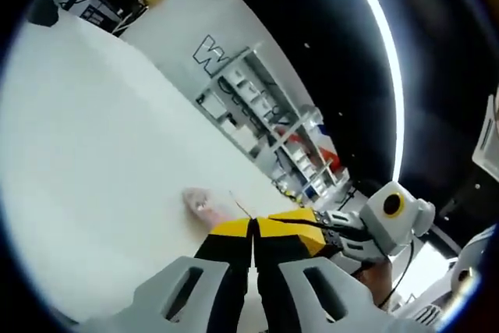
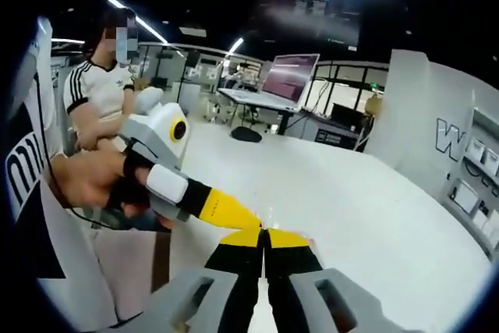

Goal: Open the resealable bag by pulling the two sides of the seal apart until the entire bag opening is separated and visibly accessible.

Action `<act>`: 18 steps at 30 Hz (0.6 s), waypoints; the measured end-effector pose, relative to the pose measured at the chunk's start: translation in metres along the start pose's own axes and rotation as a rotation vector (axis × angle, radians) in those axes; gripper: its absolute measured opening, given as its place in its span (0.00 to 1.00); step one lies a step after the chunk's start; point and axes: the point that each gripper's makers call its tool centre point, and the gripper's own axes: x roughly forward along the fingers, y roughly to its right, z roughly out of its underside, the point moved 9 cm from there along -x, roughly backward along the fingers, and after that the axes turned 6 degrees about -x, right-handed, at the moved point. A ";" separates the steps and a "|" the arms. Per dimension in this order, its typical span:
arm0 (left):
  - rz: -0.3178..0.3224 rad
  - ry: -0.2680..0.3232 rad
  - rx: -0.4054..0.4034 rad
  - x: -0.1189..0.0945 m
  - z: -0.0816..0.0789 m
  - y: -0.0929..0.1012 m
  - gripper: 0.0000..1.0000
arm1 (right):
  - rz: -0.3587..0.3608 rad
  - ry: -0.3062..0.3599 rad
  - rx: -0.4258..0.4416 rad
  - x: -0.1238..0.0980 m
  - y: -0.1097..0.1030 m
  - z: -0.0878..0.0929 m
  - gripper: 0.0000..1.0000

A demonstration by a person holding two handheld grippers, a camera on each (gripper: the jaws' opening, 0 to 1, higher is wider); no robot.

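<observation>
In the right gripper view we see a seated person [image 2: 97,103], while the clear bag [image 1: 209,204], just beyond both clenched grippers [image 1: 253,228], appears pinched between them.

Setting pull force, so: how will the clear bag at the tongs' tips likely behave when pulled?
Probably floppy: the bag looks like thin clear film, barely visible against the white table. Likely light: just a small pinkish patch shows at it. Possibly slippery, so left tongs and right tongs, both shut, may need firm pinches.
</observation>
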 end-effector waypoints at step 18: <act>-0.037 -0.005 0.088 0.000 0.000 0.000 0.01 | -0.036 -0.022 -0.022 0.008 0.002 0.001 0.00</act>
